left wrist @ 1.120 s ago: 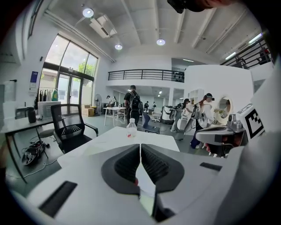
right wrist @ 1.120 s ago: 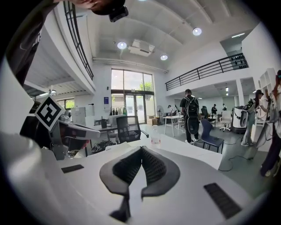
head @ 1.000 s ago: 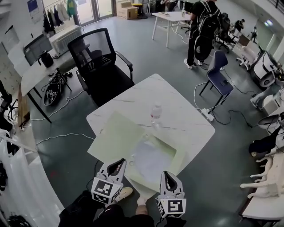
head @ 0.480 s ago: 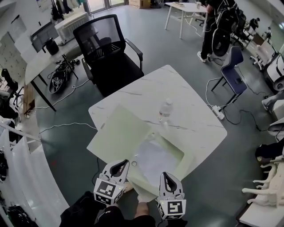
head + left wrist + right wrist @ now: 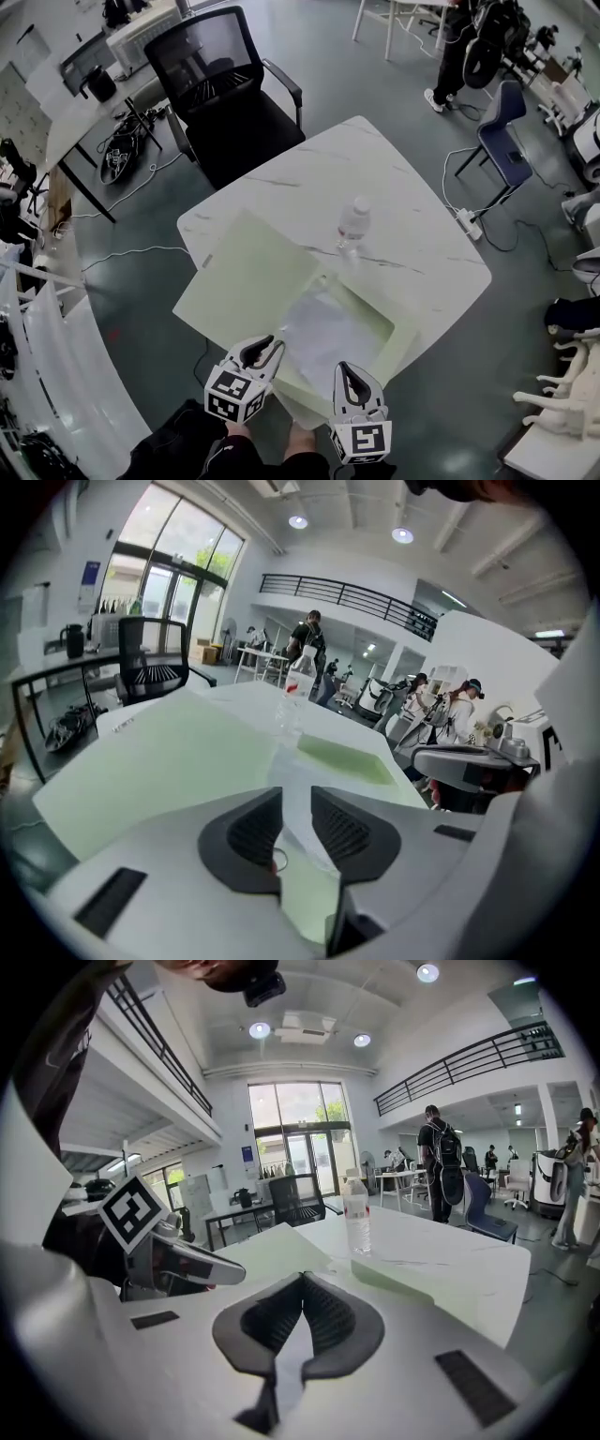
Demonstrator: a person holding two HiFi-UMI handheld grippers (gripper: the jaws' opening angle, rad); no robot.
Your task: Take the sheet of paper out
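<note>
A pale green folder (image 5: 248,272) lies open on the white marble table (image 5: 412,216), its near edge hanging past the table's edge. The white sheet of paper (image 5: 323,333) rests in the folder's right half. My left gripper (image 5: 272,349) sits at the folder's near edge; its jaws are opening, and in the left gripper view (image 5: 296,803) the folder's edge shows in the gap without the pads pressing on it. My right gripper (image 5: 345,368) is at the sheet's near edge. In the right gripper view (image 5: 302,1279) its tips are shut, with a white strip of the sheet between them.
A clear water bottle (image 5: 353,220) stands upright just beyond the folder. A black office chair (image 5: 220,103) is at the table's far side and a blue chair (image 5: 506,141) to the right. A person (image 5: 466,42) stands far back. Cables lie on the floor.
Both grippers have come down toward the folder's near edge. The left gripper has rolled, and its jaws, closed before, now stand apart. The right gripper stays shut.
</note>
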